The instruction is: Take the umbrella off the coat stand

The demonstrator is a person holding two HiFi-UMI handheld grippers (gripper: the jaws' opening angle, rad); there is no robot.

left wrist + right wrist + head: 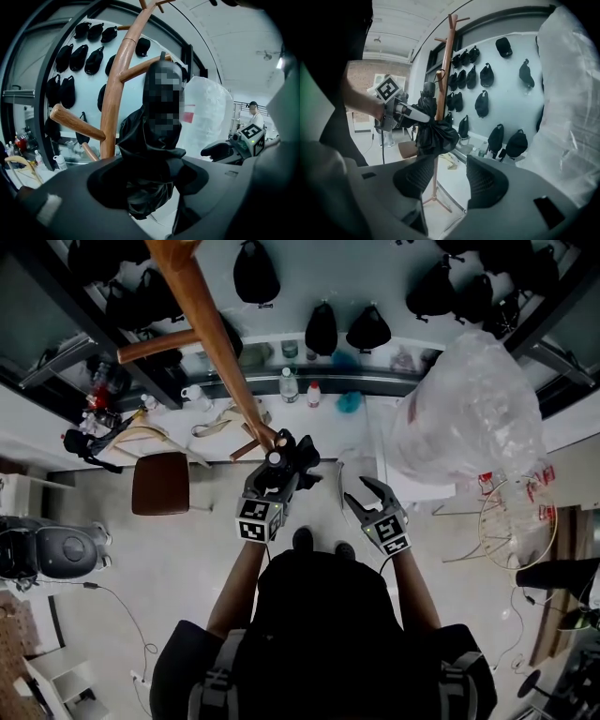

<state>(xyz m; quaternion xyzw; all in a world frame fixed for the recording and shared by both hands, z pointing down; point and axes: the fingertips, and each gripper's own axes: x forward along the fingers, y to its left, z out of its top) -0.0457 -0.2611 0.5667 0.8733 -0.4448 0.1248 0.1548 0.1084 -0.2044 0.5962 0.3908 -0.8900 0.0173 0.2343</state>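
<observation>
A folded black umbrella (pixel 302 456) stands upright against the wooden coat stand (pixel 208 324). My left gripper (pixel 284 461) is shut on it around its bunched fabric. In the left gripper view the umbrella (pixel 150 136) fills the gap between the jaws of the left gripper (pixel 147 185), and the coat stand (pixel 115 89) rises just behind it on the left, one peg crossing behind its top. Whether its strap hangs on a peg I cannot tell. My right gripper (pixel 368 499) hangs open to the right, apart from the umbrella. Nothing is between the jaws of the right gripper (pixel 447 176), which look at the umbrella (pixel 433 131) and the stand (pixel 444 79).
Several black caps (pixel 486 75) hang on the pale wall behind the stand. A large clear plastic cover (pixel 473 409) bulges at the right above a wire rack (pixel 511 521). A brown stool (pixel 161 482) stands left of the stand's foot, by a ledge with bottles (pixel 289 385). A person (pixel 254 112) stands far off.
</observation>
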